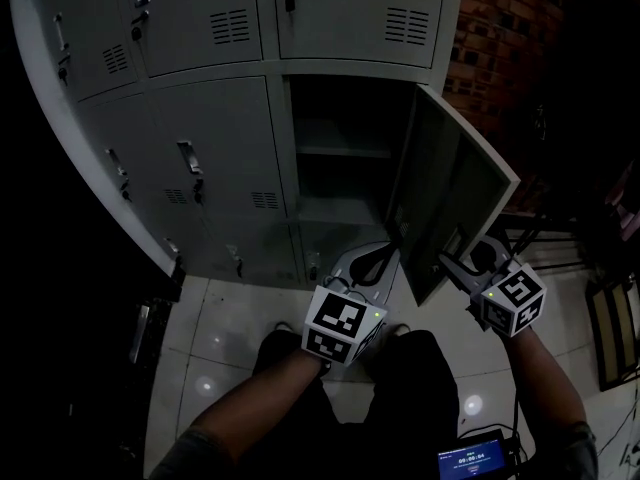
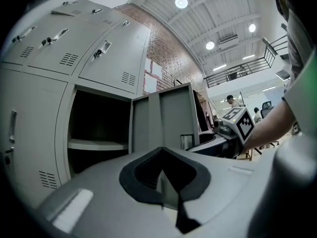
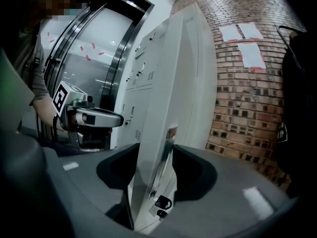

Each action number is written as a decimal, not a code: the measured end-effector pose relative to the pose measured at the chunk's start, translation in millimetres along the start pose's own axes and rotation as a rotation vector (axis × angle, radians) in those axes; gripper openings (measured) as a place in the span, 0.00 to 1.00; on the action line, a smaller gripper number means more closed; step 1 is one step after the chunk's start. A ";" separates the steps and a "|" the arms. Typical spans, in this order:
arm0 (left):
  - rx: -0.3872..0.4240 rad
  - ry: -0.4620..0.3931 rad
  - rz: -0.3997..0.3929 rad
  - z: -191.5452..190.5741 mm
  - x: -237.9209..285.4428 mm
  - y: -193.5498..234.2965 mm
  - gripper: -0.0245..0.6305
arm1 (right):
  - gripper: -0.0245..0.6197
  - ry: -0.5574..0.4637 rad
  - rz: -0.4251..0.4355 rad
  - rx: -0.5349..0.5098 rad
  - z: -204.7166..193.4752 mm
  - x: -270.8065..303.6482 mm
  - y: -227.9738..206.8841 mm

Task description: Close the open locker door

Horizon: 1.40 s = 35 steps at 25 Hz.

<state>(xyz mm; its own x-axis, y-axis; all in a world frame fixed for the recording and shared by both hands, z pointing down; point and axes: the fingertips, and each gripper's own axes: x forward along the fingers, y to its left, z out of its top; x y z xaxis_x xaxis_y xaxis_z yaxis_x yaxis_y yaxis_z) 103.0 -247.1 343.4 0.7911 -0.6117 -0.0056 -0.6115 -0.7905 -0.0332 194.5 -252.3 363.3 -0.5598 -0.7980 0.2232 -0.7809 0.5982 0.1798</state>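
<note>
The grey locker door point(image 1: 450, 198) stands swung out to the right of its dark open compartment point(image 1: 345, 183), which has one shelf point(image 1: 345, 152). My right gripper point(image 1: 458, 261) is at the door's lower free edge. In the right gripper view that edge point(image 3: 168, 83) runs between the two jaws and both pads lie against it, so the right gripper point(image 3: 156, 167) is shut on the door. A small padlock point(image 3: 162, 202) hangs low on the door. My left gripper point(image 1: 380, 253) hovers low in front of the compartment, shut and empty point(image 2: 166, 182).
Closed grey lockers point(image 1: 190, 158) fill the wall left of and above the opening. A brick wall point(image 1: 500, 28) stands to the right. The person's legs are over the white tiled floor point(image 1: 230, 318). A small lit screen point(image 1: 470, 460) shows at the bottom right.
</note>
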 end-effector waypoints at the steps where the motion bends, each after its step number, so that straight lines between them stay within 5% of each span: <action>1: 0.001 0.005 0.002 -1.9 -0.6 1.9 0.04 | 0.37 0.003 -0.005 0.002 0.5 0.8 2.5; 13: -0.005 0.028 0.064 -15.5 -18.2 40.4 0.04 | 0.45 0.043 0.052 -0.027 25.0 41.2 66.5; 15: 0.001 0.027 0.085 -16.5 -21.3 49.1 0.04 | 0.33 0.049 0.073 -0.068 30.2 52.7 80.0; 22: 0.016 0.025 0.175 -22.8 -34.0 84.8 0.04 | 0.35 0.073 0.088 -0.093 43.1 100.4 104.3; 35: 0.029 -0.001 0.376 -30.1 -67.9 165.7 0.04 | 0.34 0.095 0.006 -0.060 60.4 186.9 113.1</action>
<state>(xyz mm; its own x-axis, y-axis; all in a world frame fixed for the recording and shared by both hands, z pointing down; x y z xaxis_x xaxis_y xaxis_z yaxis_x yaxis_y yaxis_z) -52.4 -337.4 368.4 0.5118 -0.8588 -0.0241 -0.8583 -0.5100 -0.0565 -15.2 -338.2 367.4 -0.5331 -0.7857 0.3138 -0.7584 0.6082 0.2344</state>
